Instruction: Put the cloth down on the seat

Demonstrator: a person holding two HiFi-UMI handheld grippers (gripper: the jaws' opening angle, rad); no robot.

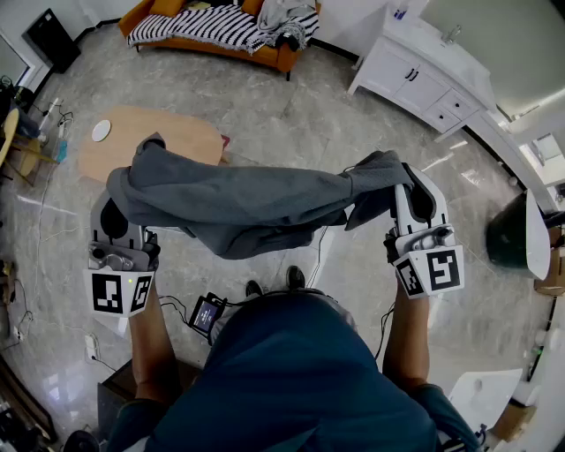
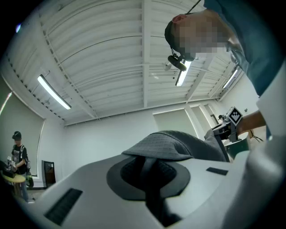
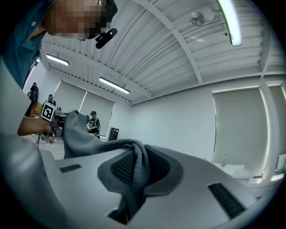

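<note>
- L gripper [image 2: 147,171]: jaws pinched tight on one end of the grey cloth [image 1: 238,207], fabric bulging over the tips.
- Cloth: held up off the floor, stretched betw. both grippers in front of the person, sagging in the middle.
- Orange sofa [image 1: 281,56] w/ striped blanket [image 1: 199,26]: far side of the room, well apart from the cloth.
- R gripper [image 3: 134,174]: jaws nearly together, clamped on the other end, a fold bunched betw. the pads.
</note>
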